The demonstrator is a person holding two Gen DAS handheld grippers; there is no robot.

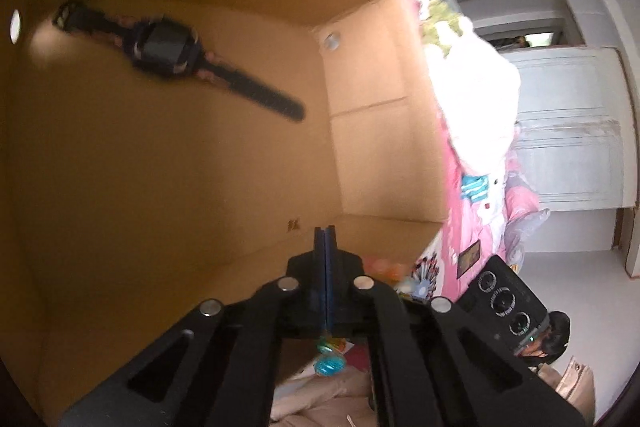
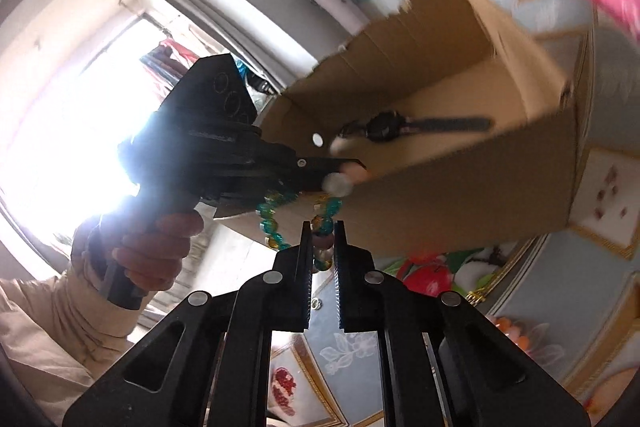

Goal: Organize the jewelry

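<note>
An open cardboard box [image 1: 372, 99] fills the left wrist view, with a black wristwatch [image 1: 172, 55] lying flat on its floor. My left gripper [image 1: 325, 230] is shut over the box's near edge, pads meeting with nothing visible between them. Teal beads of a bracelet [image 1: 329, 365] show beneath it. In the right wrist view the bracelet [image 2: 268, 217] hangs under the left gripper [image 2: 356, 163]; I cannot tell whether its cord is pinched there. My right gripper [image 2: 323, 225] is shut on the bracelet's lower beads, just outside the box [image 2: 460, 195]. The watch [image 2: 384, 127] lies inside.
A person's hand [image 2: 160, 251] in a beige sleeve [image 2: 40, 327] holds the left gripper. Under the box lies a floral cloth [image 2: 424, 279]. Pink bedding [image 1: 472, 227] lies beside the box, white cabinet doors [image 1: 572, 131] beyond. A bright window [image 2: 60, 147] glares at the left.
</note>
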